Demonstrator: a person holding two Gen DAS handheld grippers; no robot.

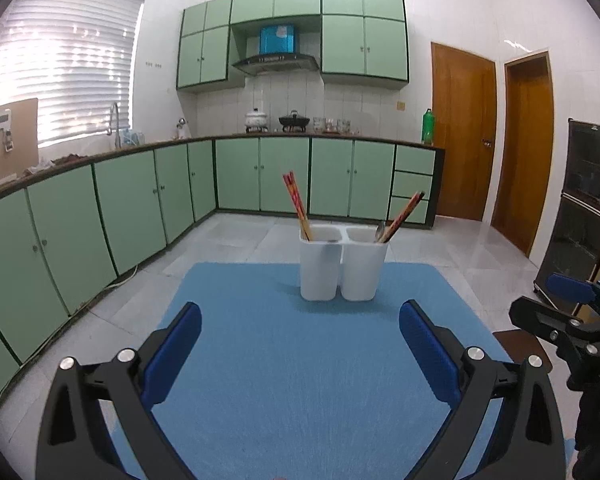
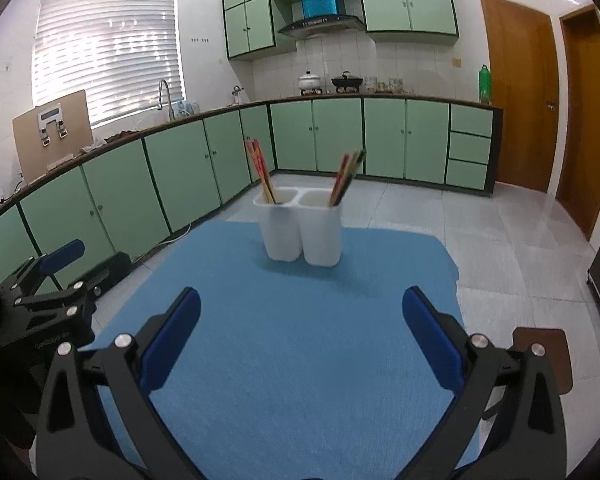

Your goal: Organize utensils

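Both claws, left claw (image 1: 300, 320) and right claw (image 2: 300, 308), are spread wide with nothing in them. Straight ahead of them sits the white plastic two-compartment utensil holder (image 1: 342, 268) on the blue-matted desk (image 1: 260, 360), red-tipped wooden chopsticks (image 1: 298, 206) leaning in each side.

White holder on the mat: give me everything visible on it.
The holder is white, looks like matte plastic, with two tall rounded compartments joined at the rim. It stands upright on the blue mat, toward its far edge. The left compartment holds red chopsticks leaning left; the right holds more chopsticks leaning right, plus what looks like a spoon. Neither gripper touches it; both sit open, well short of it.
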